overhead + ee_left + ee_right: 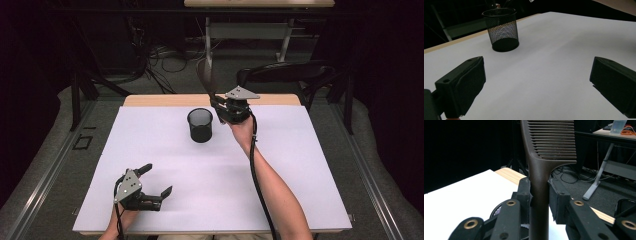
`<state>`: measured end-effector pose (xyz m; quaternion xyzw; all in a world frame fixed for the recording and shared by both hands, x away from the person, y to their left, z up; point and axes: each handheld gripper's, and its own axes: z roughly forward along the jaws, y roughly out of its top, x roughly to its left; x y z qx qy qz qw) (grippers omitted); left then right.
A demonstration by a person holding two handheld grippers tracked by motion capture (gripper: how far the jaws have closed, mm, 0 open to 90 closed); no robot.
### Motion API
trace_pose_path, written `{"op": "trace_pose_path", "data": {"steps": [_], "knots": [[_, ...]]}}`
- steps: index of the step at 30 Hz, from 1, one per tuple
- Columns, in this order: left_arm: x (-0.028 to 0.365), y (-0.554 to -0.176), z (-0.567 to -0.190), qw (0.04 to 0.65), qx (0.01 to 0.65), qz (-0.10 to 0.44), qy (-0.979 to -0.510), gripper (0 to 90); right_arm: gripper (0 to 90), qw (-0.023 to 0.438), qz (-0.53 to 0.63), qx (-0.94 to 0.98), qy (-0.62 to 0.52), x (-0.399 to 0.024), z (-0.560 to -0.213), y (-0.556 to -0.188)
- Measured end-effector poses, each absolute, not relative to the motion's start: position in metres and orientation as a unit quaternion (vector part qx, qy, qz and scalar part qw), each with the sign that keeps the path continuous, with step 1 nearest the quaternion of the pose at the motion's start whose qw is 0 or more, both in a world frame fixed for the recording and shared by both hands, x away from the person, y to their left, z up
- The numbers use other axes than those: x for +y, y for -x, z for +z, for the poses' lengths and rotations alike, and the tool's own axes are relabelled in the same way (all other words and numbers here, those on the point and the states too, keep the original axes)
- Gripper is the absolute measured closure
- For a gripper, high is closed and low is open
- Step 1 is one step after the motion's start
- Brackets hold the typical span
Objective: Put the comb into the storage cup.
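Note:
A dark brown comb [205,75] stands upright above the far side of the white table [300,165], its toothed head on top. My right gripper [218,104] is shut on its handle, just right of a black mesh cup [200,125]. In the right gripper view the pads squeeze the comb [538,195] from both sides, teeth pointing right. Near the front left edge my left gripper [157,179] rests low, open, with nothing between its fingers. The left gripper view looks across bare table between the wide-apart jaws of the left gripper [536,85] towards the mesh cup [502,30].
A dark chair [290,75] stands behind the table's far right. Cables [165,55] lie on the floor beyond the far edge, below another table [260,3]. The wooden far edge [165,100] shows past the white cover.

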<state>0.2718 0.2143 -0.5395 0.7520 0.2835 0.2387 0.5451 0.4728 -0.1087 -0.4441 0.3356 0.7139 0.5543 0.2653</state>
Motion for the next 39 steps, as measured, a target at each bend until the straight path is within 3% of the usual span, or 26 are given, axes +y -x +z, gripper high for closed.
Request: {"op": "trace_pose_path", "data": {"steps": [39], "knots": [[0.215,-0.271,-0.539,0.547,0.284,0.239,-0.75,0.3,72.6,0.28,0.577,0.7,-0.314,-0.087,-0.439,-0.485]]}}
